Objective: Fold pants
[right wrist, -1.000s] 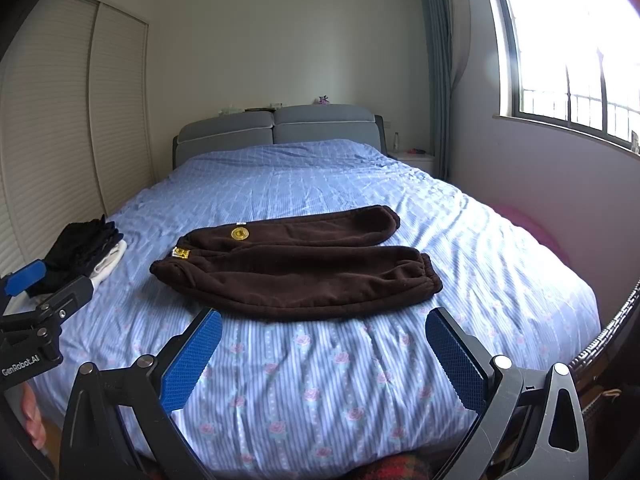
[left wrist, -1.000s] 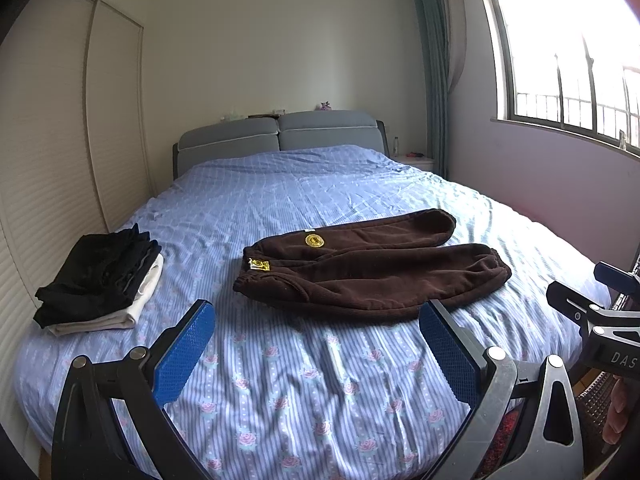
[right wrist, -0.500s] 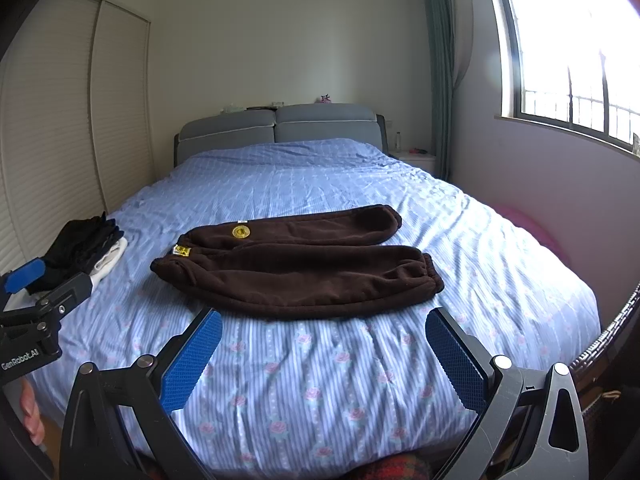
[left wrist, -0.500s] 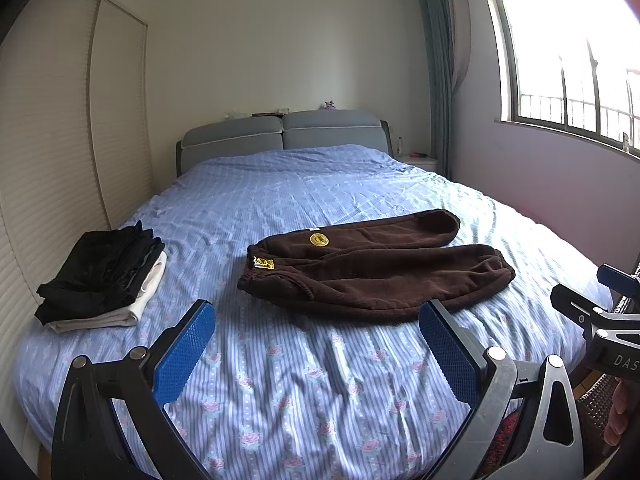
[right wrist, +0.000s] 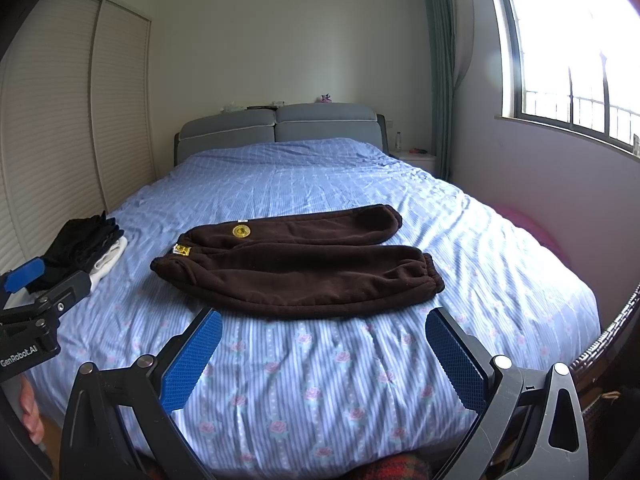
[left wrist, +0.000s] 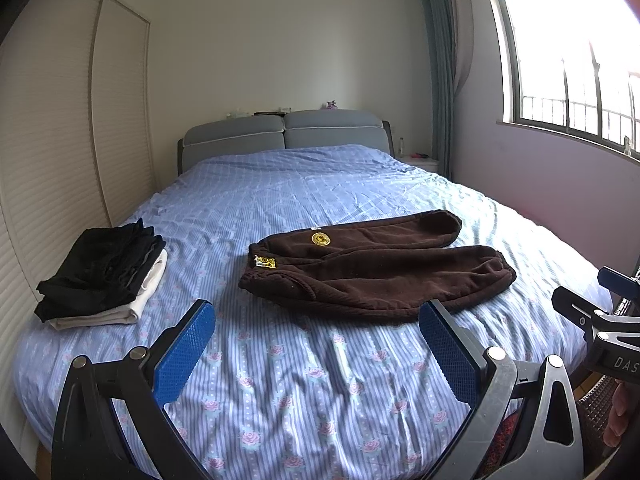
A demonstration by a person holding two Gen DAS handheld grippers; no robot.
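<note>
Dark brown fleece pants (left wrist: 376, 272) lie flat on the blue bed, waistband to the left with a yellow label, both legs running right, slightly apart; they also show in the right wrist view (right wrist: 300, 268). My left gripper (left wrist: 316, 344) is open and empty, held above the bed's near edge, short of the pants. My right gripper (right wrist: 324, 348) is open and empty, also in front of the pants. Each gripper shows at the edge of the other's view.
A stack of folded black and white clothes (left wrist: 104, 276) sits at the bed's left edge, also in the right wrist view (right wrist: 88, 252). The grey headboard (left wrist: 284, 136) is far behind. A wall with a window (left wrist: 568, 80) is to the right; closet doors are to the left.
Both cameras have drifted very slightly; the pants sit a touch lower and further right in the views. Both grippers stay open and empty.
</note>
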